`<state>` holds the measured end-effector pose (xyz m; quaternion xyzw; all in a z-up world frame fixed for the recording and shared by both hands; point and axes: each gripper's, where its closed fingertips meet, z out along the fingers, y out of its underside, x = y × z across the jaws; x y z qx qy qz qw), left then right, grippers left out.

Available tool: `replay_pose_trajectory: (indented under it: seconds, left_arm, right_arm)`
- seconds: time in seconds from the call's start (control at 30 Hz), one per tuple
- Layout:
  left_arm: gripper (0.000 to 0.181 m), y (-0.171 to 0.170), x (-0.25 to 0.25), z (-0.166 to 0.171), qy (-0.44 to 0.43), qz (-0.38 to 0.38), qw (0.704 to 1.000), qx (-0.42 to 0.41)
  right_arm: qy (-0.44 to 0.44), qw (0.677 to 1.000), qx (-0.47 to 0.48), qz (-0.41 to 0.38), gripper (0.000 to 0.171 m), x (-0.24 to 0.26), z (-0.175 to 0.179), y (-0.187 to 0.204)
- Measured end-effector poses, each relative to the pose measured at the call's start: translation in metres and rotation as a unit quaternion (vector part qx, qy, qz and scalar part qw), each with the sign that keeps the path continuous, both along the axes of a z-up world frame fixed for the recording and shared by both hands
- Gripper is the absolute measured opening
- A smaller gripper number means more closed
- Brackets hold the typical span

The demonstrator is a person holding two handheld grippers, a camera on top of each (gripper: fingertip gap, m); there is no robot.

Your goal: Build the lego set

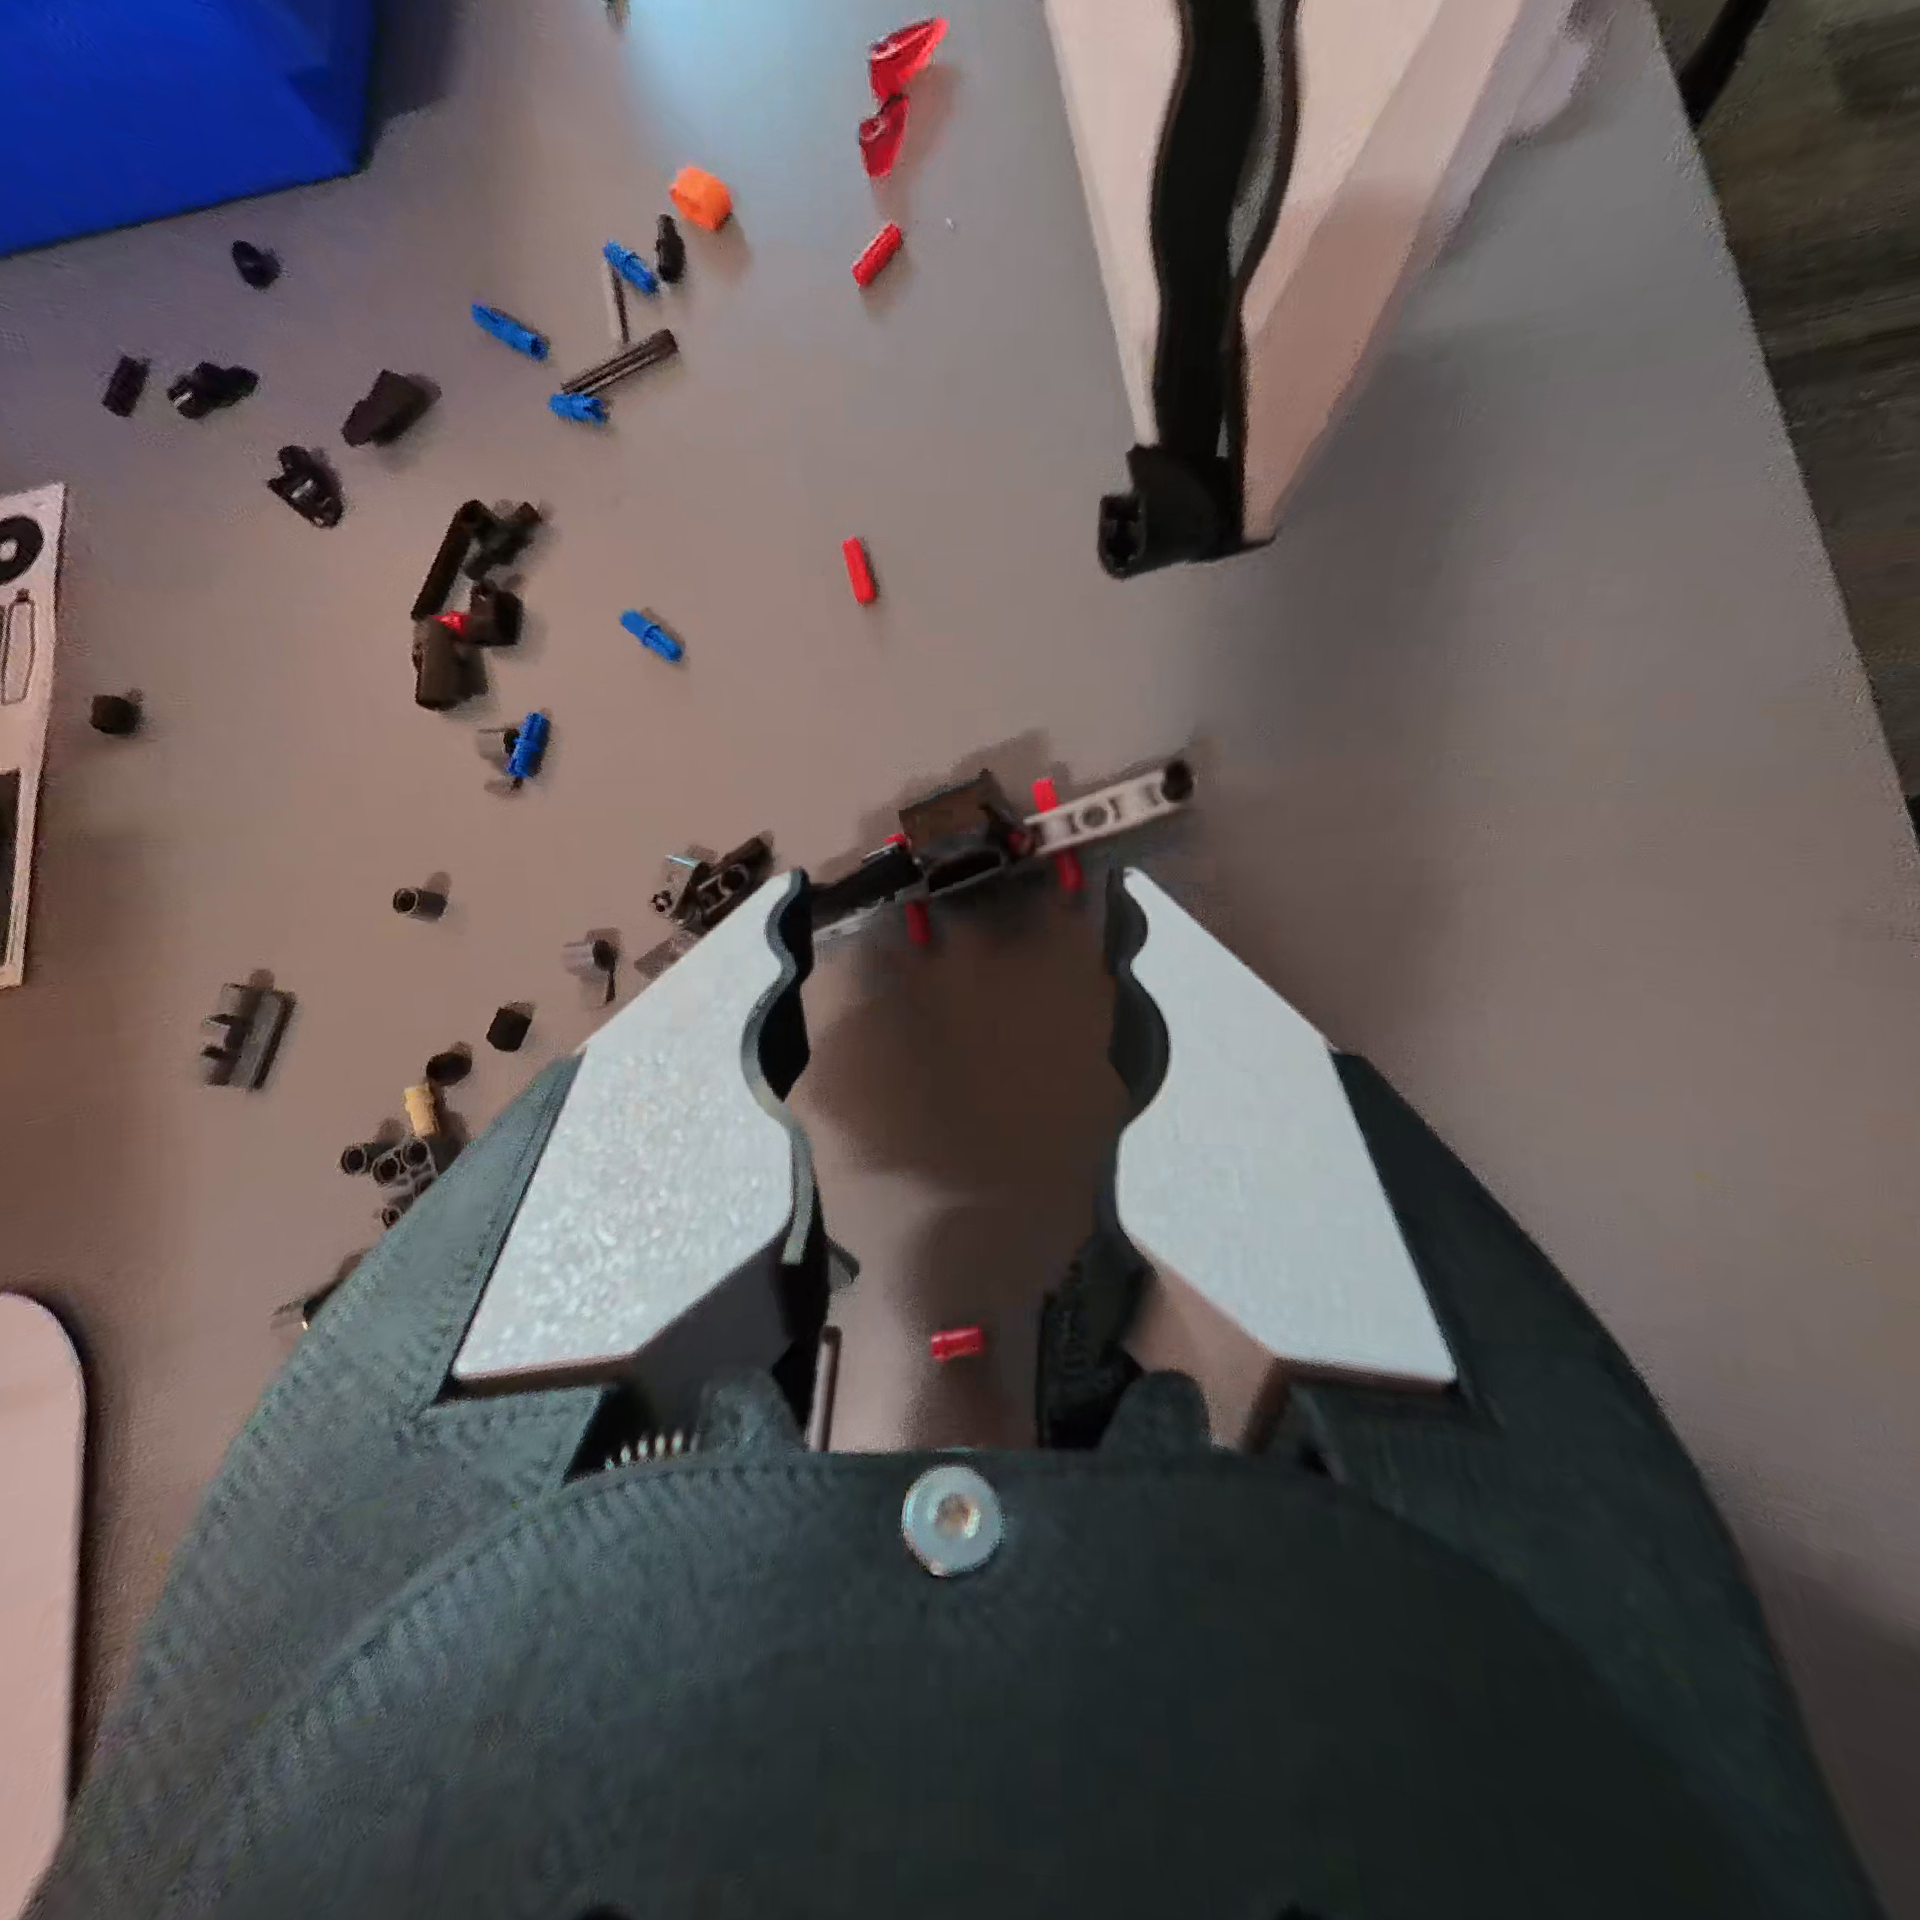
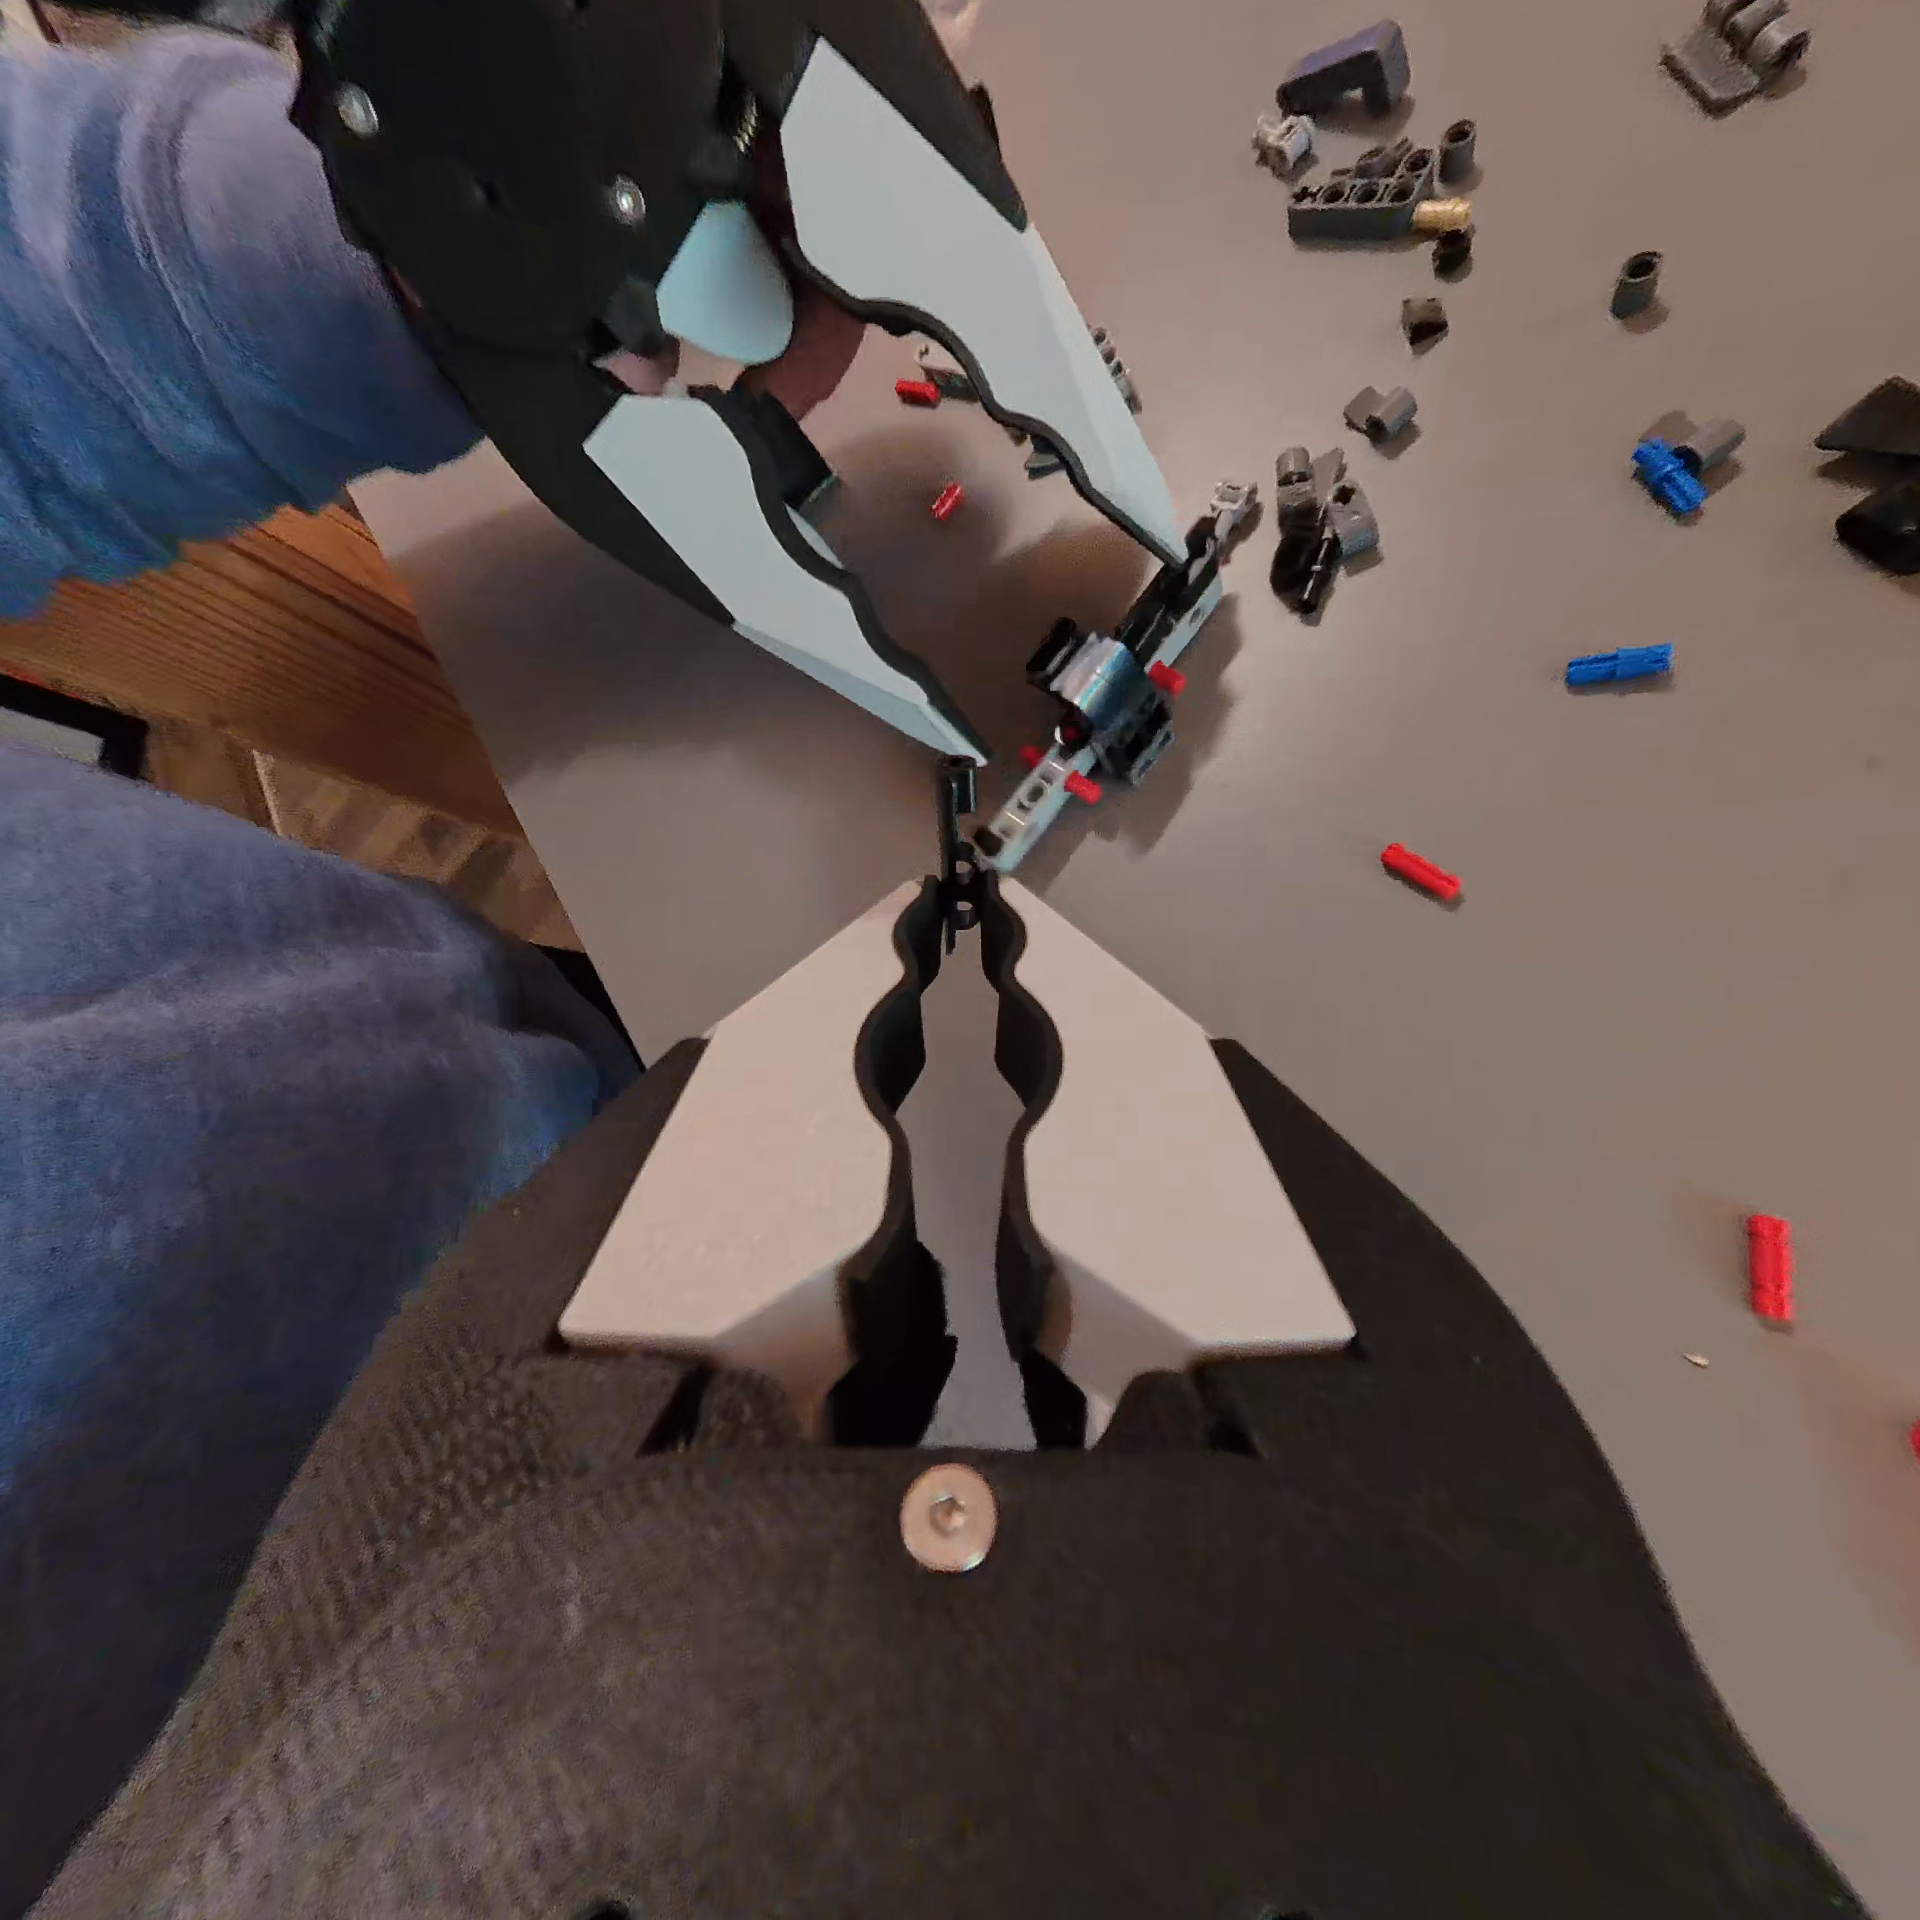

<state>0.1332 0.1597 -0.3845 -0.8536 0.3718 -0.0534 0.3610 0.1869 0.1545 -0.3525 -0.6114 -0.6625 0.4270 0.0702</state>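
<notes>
A partly built Lego assembly [image 1: 987, 842], a light grey beam with black blocks and red pins, lies on the grey table [image 1: 1455, 935]. My left gripper [image 1: 956, 894] is open and empty, its fingertips just short of the assembly on either side. In the right wrist view the left gripper [image 2: 1075, 649] straddles the assembly [image 2: 1112, 696]. My right gripper [image 2: 958, 894] is shut on a thin black piece [image 2: 954, 821] that sticks out past its tips, close to the grey beam's near end. The right gripper also shows in the left wrist view [image 1: 1174, 499], holding the black piece [image 1: 1138, 525].
Loose blue pins [image 1: 652, 634], red pins [image 1: 858, 569], an orange part [image 1: 701, 195] and several black and grey parts [image 1: 457, 613] are scattered left of the assembly. An instruction sheet [image 1: 21, 727] and a blue bag [image 1: 156, 104] lie at the left. A person's blue sleeve [image 2: 156, 312] is near the table edge. Some 7 centimetres of space lies between my two pairs of fingers.
</notes>
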Motion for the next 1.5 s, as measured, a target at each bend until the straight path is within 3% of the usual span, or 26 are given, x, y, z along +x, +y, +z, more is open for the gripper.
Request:
replay_pose_trajectory:
  seconds: [0.23,0.37,0.5,0.63,0.83,1.03,1.17,1.27,1.4,1.5]
  left_arm:
    - [0.056,0.007,0.008,-0.003,0.016,-0.005,1.000,0.015]
    - [0.052,0.012,0.006,-0.010,0.039,0.039,0.998,0.013]
    - [0.054,0.012,0.003,-0.002,-0.008,0.088,0.996,0.013]
    - [0.058,0.010,-0.002,0.007,-0.007,0.068,0.997,0.028]
    - [0.047,0.005,-0.002,-0.013,0.013,0.013,1.000,-0.003]
    - [0.037,0.009,-0.002,-0.014,0.014,0.002,1.000,-0.003]
    - [0.026,0.009,-0.001,-0.015,0.011,-0.004,1.000,-0.011]
    - [0.021,0.008,0.000,-0.016,0.008,-0.008,1.000,-0.011]
    - [0.021,0.009,0.002,-0.016,0.001,-0.007,1.000,-0.011]
    - [0.020,0.010,0.002,-0.016,0.001,-0.008,1.000,-0.012]
  right_arm:
    - [-0.004,1.000,-0.004,0.000,0.004,-0.006,-0.003,-0.006]
    - [-0.008,1.000,0.004,-0.008,0.004,-0.004,-0.004,0.001]
    - [-0.017,1.000,0.025,-0.009,0.004,-0.003,-0.006,0.005]
    - [-0.021,0.999,0.036,-0.009,0.004,-0.006,-0.010,0.005]
    - [-0.037,0.999,0.033,-0.014,0.004,-0.014,-0.018,0.009]
    - [-0.023,0.996,-0.078,-0.034,0.004,-0.019,-0.011,0.018]
    - [0.010,0.971,-0.237,-0.029,0.004,-0.019,0.014,0.022]
    - [0.120,0.914,-0.388,0.005,0.004,-0.014,0.062,0.027]
    - [0.251,0.864,-0.433,0.045,0.004,0.004,0.105,0.032]
    - [0.286,0.853,-0.434,0.050,0.004,0.009,0.118,0.032]
